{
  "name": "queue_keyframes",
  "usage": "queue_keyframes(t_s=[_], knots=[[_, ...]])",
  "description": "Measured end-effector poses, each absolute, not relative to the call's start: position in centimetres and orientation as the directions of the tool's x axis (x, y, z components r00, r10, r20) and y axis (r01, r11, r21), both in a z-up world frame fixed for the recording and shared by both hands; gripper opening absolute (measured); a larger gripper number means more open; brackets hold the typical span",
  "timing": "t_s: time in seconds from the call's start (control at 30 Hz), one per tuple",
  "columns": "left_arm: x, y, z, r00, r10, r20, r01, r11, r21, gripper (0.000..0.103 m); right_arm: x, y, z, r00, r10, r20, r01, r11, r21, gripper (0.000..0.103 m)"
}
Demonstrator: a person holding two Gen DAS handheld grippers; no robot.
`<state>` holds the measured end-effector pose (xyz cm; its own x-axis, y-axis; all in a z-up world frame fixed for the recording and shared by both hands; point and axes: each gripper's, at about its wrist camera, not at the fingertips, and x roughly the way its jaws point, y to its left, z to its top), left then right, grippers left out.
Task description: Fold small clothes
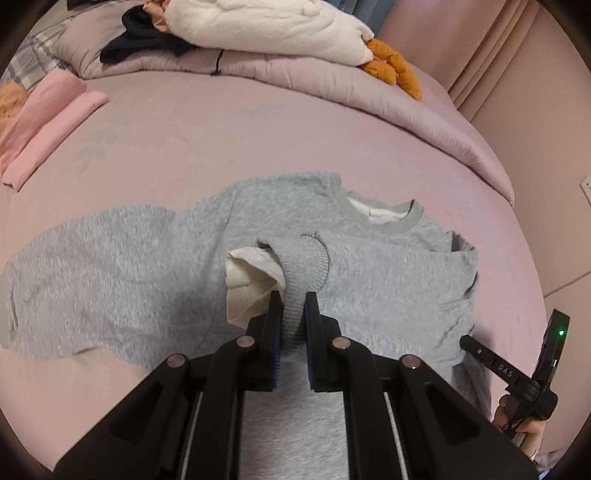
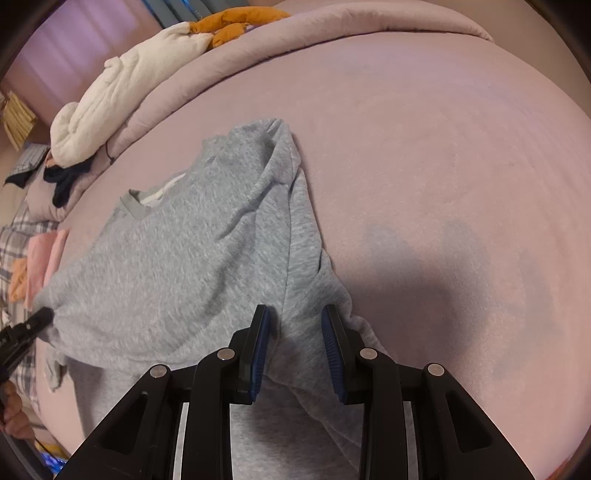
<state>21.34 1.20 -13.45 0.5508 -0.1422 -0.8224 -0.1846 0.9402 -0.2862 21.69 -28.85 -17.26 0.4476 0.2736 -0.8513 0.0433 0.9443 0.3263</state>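
Grey sweatshirt [image 1: 155,258] lies mid-bed [image 1: 221,129], partly folded. Left gripper [image 1: 291,317] pinches a sleeve cuff [image 1: 303,258] laid over the chest; right gripper [image 2: 295,332] clamps the side hem. Further folds remain. Pink clothes [image 1: 48,122] sit folded near the bed's far edge.

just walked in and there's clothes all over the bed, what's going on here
A person is folding a grey sweatshirt spread on a pink bed cover, with a handheld gripper in each hand. The left gripper is clamped on a ribbed sleeve cuff, brought in over the chest. The right gripper has a bunched fold of the sweatshirt's side between its pads. Folded pink clothes lie to one side; a white fleece and other garments are piled at the far edge.
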Motion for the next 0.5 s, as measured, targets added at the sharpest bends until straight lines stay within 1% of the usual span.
queue_keyframes(t_s=[0.27, 0.5], knots=[[21.4, 1.8, -14.5, 0.527, -0.145, -0.837, -0.19, 0.94, -0.283, 0.011, 21.9, -28.5, -17.2, 0.45, 0.244, -0.859, 0.035, 0.956, 0.29, 0.032], [21.4, 1.7, -16.1, 0.499, -0.125, -0.857, -0.191, 0.949, -0.249, 0.012, 21.9, -28.7, -17.2, 0.453, 0.232, -0.861, 0.031, 0.961, 0.275, 0.032]])
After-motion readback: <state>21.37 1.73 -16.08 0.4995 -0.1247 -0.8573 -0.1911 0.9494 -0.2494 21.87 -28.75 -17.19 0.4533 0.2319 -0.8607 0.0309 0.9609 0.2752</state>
